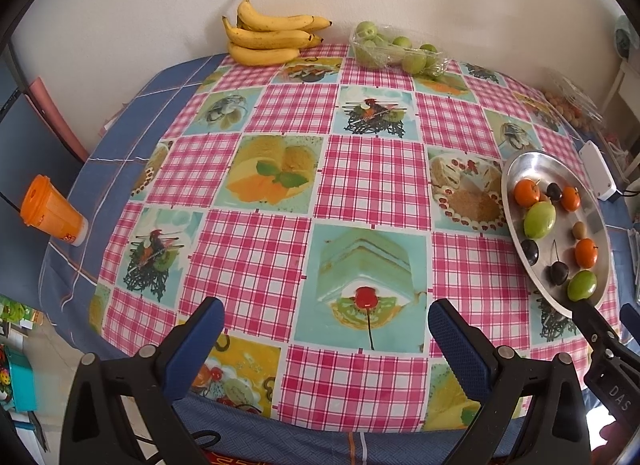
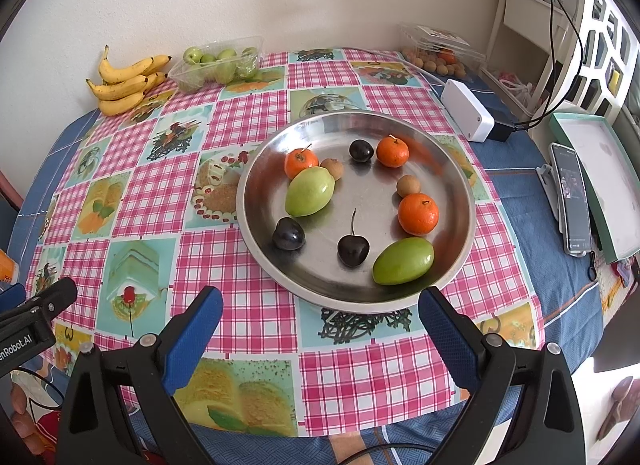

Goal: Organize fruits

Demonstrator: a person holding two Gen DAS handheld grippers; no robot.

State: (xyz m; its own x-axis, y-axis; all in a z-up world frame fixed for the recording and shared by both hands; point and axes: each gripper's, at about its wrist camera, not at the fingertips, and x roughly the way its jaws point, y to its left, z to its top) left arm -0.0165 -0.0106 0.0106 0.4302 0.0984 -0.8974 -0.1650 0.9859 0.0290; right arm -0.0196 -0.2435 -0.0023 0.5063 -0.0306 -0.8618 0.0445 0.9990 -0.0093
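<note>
— While the left gripper (image 1: 326,329) hangs wide open and empty over bare cloth, the metal plate (image 1: 516,169) sits far right; reaching across could clip its rim.

— Right gripper (image 2: 320,317), agape and empty, faces the plate; round cherries (image 2: 353,251) may roll.

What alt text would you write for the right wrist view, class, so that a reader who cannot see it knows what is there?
A round metal plate on a checked tablecloth holds three oranges, two green fruits, three dark cherries and two small brown fruits. The open right gripper hovers at its near rim. Bananas and a tray of green fruit lie by the far wall.
</note>
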